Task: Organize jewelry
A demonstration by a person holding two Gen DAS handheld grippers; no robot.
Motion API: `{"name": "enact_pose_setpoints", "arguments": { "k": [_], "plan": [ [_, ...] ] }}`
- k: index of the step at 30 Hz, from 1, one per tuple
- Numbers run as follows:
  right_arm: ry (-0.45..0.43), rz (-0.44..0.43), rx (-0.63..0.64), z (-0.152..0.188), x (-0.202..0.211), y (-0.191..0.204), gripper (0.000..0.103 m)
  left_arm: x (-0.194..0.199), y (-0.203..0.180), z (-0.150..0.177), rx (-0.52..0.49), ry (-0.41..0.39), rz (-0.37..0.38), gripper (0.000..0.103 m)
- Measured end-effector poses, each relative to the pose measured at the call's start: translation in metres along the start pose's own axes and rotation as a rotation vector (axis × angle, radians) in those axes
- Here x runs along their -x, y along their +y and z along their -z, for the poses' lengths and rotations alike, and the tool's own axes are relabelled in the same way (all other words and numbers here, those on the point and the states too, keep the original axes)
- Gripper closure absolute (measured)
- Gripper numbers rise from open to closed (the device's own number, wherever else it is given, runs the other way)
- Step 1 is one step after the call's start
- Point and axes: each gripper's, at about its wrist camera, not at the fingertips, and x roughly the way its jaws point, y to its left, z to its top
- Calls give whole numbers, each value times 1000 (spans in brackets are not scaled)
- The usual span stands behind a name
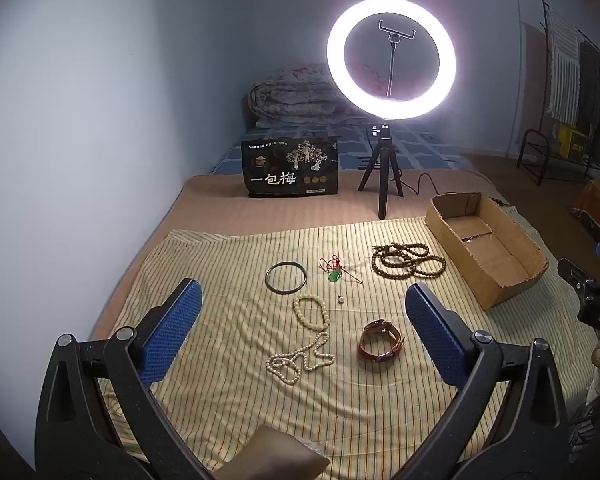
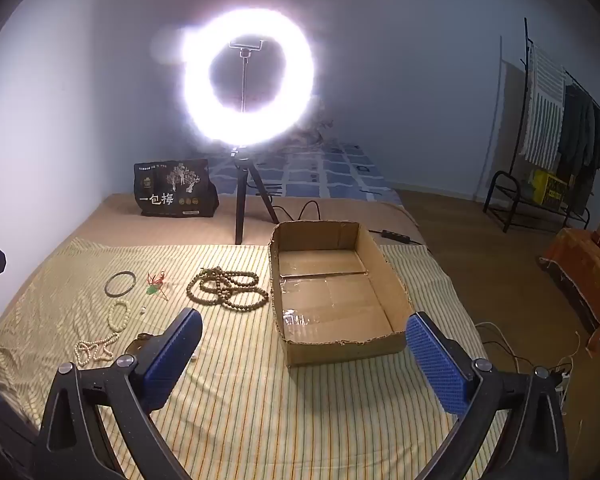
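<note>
Jewelry lies on a striped cloth (image 1: 228, 392): a dark bangle (image 1: 286, 277), a red cord with green pendant (image 1: 334, 270), brown prayer beads (image 1: 408, 260), a cream bead bracelet (image 1: 311, 312), a pearl necklace (image 1: 300, 358), a small pearl earring (image 1: 341, 300) and a brown leather watch (image 1: 381, 341). An empty cardboard box (image 2: 332, 292) stands right of them. My left gripper (image 1: 302, 304) is open above the pearls and watch. My right gripper (image 2: 304, 330) is open in front of the box; the beads (image 2: 228, 290) lie to its left.
A lit ring light on a tripod (image 1: 384, 184) and a black snack bag (image 1: 292, 168) stand at the back of the bed. A clothes rack (image 2: 556, 168) is at the far right. Cables (image 2: 512, 344) lie on the floor to the right.
</note>
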Motion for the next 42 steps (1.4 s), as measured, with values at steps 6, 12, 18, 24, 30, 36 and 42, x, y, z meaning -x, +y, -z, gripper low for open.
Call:
{"name": "enact_pose_setpoints", "arguments": {
  "k": [6,12,18,24,30,36,42],
  "plan": [
    [-10,10,14,0,2,2,0,3,4,-3,-4,-10,-11,0],
    [-9,8,23,-5,0,2,0,8,7,-10,-5,-21,-14,0],
    [-17,12,30,-2,5,3,0,8,1,-5,-4,-36,-18,0],
    [-15,13,32,-1,6,4,0,8,3,-7,-5,-35,-17,0],
    [-16,15,35,-1,6,5,0,10,1,-5,-7,-39,-17,0],
    [-15,14,32,-2,6,4,0,9,4,-6,-5,-43,-22,0],
    [-15,15,31,-2,6,4,0,8,5,-7,-2,-42,-22,0]
  ]
}}
